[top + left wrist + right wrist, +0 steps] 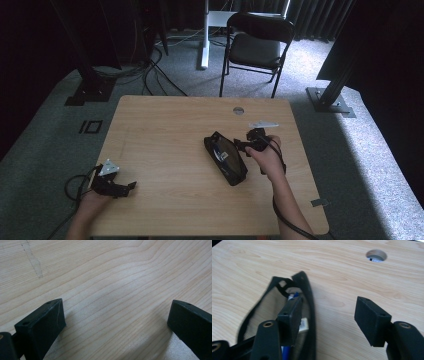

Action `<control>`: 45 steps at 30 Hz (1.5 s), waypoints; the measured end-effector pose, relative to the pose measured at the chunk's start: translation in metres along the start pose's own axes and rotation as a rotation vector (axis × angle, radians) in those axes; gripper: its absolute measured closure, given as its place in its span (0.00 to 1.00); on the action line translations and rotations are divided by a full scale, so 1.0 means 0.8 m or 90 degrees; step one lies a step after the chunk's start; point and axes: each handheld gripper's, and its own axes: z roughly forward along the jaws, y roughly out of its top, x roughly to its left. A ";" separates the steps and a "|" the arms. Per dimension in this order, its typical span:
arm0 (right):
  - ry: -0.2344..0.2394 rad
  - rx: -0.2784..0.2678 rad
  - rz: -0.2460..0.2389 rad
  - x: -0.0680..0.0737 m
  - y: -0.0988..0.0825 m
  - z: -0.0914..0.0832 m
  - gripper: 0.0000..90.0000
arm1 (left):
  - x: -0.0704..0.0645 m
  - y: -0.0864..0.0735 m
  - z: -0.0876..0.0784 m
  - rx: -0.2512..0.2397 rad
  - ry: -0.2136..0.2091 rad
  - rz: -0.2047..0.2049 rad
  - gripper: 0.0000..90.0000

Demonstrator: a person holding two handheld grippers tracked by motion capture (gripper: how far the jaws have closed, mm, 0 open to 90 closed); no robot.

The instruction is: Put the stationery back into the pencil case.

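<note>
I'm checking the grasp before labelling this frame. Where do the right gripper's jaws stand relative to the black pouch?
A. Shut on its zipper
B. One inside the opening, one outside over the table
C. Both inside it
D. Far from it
B: in the right gripper view, the right gripper is open, one jaw inside the black pouch, the other over bare table.

**Dim room, daylight spilling in from the right**

The high view is dark overall, with the upper left and right of the frame almost black. A cool, bright patch falls on the carpet (370, 165) at the right edge, and the chair (256, 46) at upper centre catches soft light. The table (165, 150) in mid-frame is evenly but weakly lit, and fine detail there is soft and slightly grainy. In the left gripper view the wood grain is sharp, with faint shadows beside the near black jaws, which are blurred. In the right gripper view the pouch (287, 315) at lower left is smeared, its left rim streaked by blur.
</note>
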 end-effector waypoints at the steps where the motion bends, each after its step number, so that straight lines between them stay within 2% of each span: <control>1: -0.005 -0.004 0.004 -0.004 -0.003 -0.001 0.39 | 0.000 0.000 0.000 0.000 0.000 0.000 0.02; 3: -0.019 -0.005 0.003 -0.012 -0.007 -0.002 0.35 | 0.000 0.000 0.000 0.000 0.000 0.000 0.02; 5: -0.034 -0.024 0.003 -0.020 -0.011 -0.005 0.31 | 0.000 0.000 0.000 0.000 0.000 0.000 0.02; 8: -0.059 -0.039 0.022 -0.031 -0.017 -0.008 0.27 | 0.000 0.000 0.000 0.000 0.000 0.000 0.02; 14: -0.092 -0.032 0.038 -0.052 -0.034 -0.011 0.23 | 0.000 0.000 0.000 0.000 0.000 0.000 0.02; 18: -0.114 -0.033 0.060 -0.069 -0.048 -0.013 0.23 | 0.000 0.000 0.000 0.000 0.000 0.000 0.02; 20: -0.122 -0.028 0.081 -0.078 -0.057 -0.015 0.23 | 0.000 0.000 0.000 0.000 0.000 0.000 0.02; 22: -0.144 -0.022 0.086 -0.086 -0.066 -0.018 0.22 | 0.000 0.000 0.000 0.000 0.000 0.000 0.02; 28: -0.168 -0.006 0.110 -0.107 -0.094 -0.025 0.22 | 0.000 0.000 0.000 0.000 0.000 0.000 0.02; 33: -0.186 0.007 0.122 -0.118 -0.114 -0.027 0.20 | 0.000 0.000 0.000 0.000 0.000 0.000 0.02; 36: -0.192 0.004 0.132 -0.122 -0.124 -0.031 0.20 | 0.000 0.000 0.000 0.000 0.000 0.000 0.02; 40: -0.206 0.016 0.132 -0.125 -0.136 -0.034 0.20 | 0.000 0.000 0.000 0.000 0.000 0.000 0.02; 45: -0.223 0.011 0.135 -0.125 -0.150 -0.041 0.20 | 0.000 0.000 0.000 0.000 0.000 0.000 0.02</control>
